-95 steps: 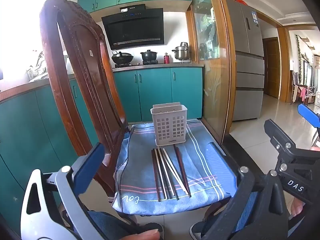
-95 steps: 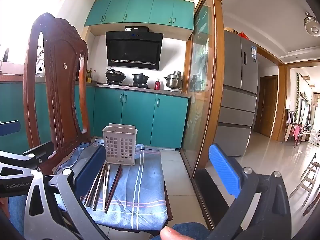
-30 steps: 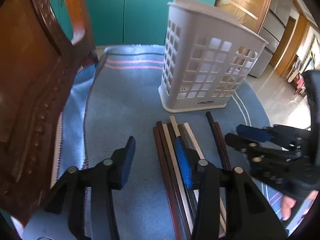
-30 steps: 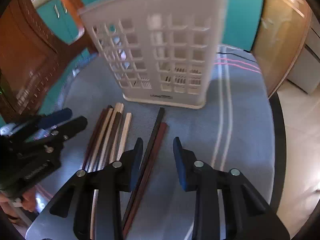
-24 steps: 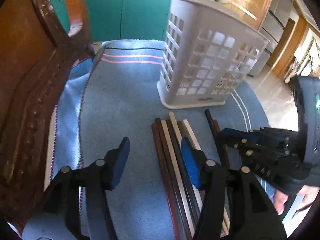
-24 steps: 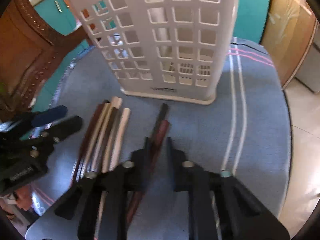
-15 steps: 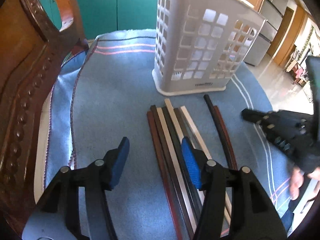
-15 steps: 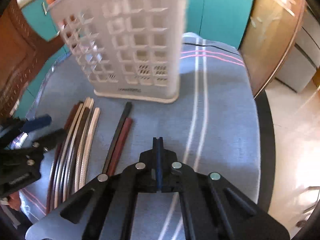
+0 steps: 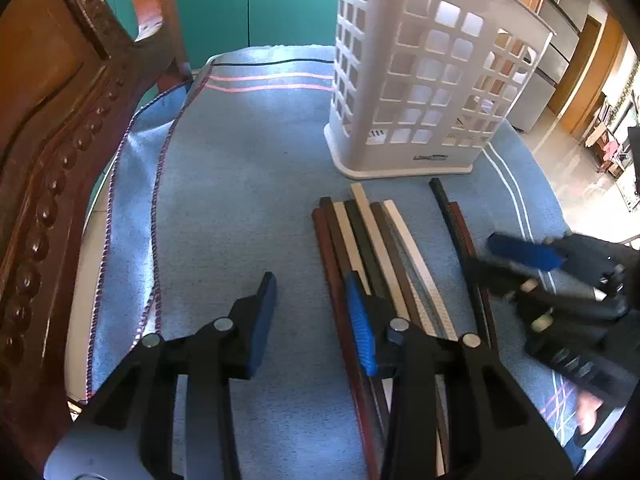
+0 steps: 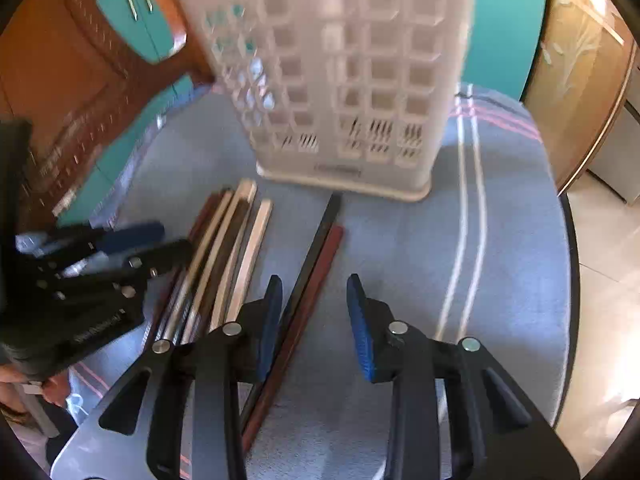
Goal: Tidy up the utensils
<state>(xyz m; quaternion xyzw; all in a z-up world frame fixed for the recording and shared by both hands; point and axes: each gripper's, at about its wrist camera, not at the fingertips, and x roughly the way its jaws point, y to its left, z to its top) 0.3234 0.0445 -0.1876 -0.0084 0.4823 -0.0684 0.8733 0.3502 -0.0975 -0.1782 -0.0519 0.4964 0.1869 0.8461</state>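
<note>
I'm in a home kitchen: teal cabinet doors (image 9: 248,0) ahead of my claw, carved wooden chair (image 9: 52,128) left.

l gripper (image 9: 312,316) closing, empty | r gripper (image 10: 314,312) opening, empty

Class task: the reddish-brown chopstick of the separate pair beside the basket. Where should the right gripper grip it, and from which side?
Probably mid-shaft, from above, jaws across the reddish-brown chopstick. It lies flat on the cloth beside a black chopstick, so the right gripper needs a fingertip wedged between them.
</note>
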